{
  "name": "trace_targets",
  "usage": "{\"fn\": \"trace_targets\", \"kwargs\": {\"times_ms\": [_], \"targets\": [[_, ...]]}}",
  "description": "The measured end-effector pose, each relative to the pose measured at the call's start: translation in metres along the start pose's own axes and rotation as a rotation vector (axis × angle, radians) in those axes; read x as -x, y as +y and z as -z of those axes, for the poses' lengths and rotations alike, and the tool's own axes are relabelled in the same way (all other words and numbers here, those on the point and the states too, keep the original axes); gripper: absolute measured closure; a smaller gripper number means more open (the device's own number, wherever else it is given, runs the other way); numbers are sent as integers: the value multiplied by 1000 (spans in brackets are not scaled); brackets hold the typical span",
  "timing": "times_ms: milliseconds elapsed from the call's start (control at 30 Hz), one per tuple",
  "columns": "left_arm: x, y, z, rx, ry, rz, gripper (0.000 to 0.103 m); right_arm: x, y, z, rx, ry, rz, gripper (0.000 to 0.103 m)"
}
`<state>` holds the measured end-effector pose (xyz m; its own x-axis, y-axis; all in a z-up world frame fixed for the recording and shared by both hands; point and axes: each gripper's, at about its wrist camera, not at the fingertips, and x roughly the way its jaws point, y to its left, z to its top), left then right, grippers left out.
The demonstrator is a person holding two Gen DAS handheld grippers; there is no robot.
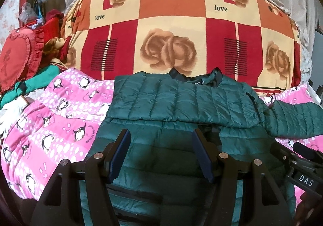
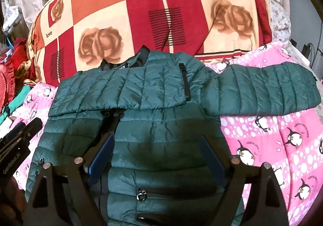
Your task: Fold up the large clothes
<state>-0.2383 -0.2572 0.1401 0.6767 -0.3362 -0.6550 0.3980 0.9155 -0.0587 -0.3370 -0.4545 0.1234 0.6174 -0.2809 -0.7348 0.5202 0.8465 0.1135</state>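
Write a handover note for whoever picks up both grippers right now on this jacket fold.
Left hand-held gripper: open, holding nothing, above the jacket's lower body.
Right hand-held gripper: open, holding nothing, also above the lower body.
The green puffer jacket lies front up on the pink penguin blanket, collar toward the rose-print quilt.
Done: one sleeve is folded across the chest.
Left: the other sleeve is spread out sideways on the blanket; it probably needs folding in next, then the body folded up.
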Motion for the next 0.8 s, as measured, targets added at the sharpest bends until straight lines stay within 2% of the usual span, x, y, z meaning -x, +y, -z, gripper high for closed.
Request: {"fn": "trace_targets", "kwargs": {"times_ms": [167, 467, 800], "targets": [[-4, -4, 1, 18, 16, 30, 64, -1, -7, 1, -7, 3, 7, 14], [-11, -25, 1, -7, 26, 59, 64, -5, -25, -2, -22, 6, 30, 14], [-18, -61, -4, -48, 34, 105, 64, -7, -54, -12, -39, -3, 77, 13]]}}
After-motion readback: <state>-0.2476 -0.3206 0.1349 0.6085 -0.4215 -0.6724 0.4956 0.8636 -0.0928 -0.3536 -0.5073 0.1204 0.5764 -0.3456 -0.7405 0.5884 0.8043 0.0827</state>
